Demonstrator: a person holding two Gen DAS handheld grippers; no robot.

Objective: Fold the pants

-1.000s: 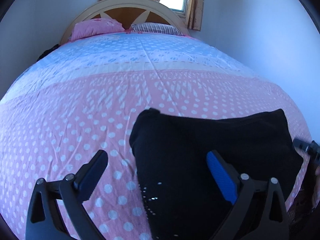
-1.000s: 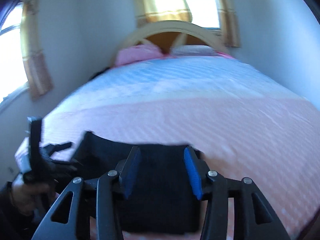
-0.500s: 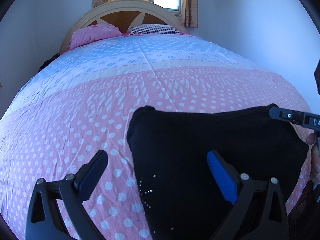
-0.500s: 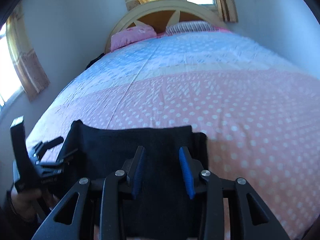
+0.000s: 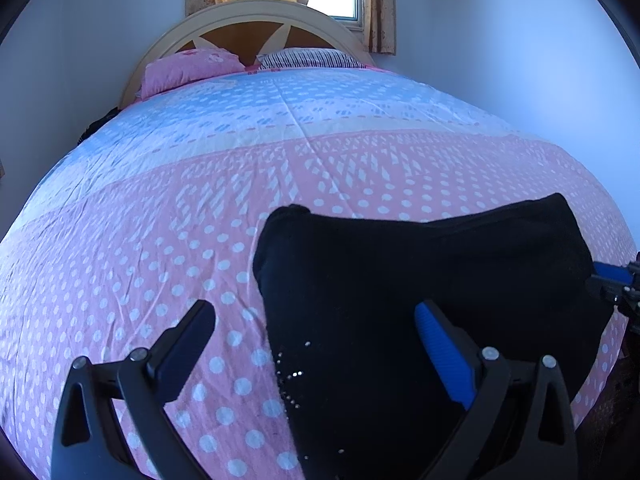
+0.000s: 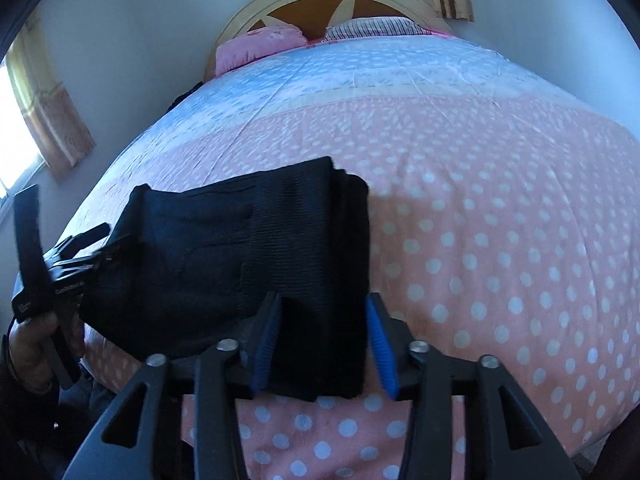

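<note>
Pants (image 5: 420, 292), black and already folded into a small thick pile, lying flat near the front edge of the bed (image 5: 160, 240). Over on the left, left gripper (image 5: 316, 322) spread wide open above the pile's left edge, one finger over the dotted cover, the other over the dark cloth, holding nothing. On the right, right gripper (image 6: 326, 334) open too, fingers on each side of the pile's right end, not squeezing it. Looks nearly done, maybe one last fold or a pat to smooth. Farther back, pillows (image 5: 188, 68) by the headboard (image 5: 256, 16).
</note>
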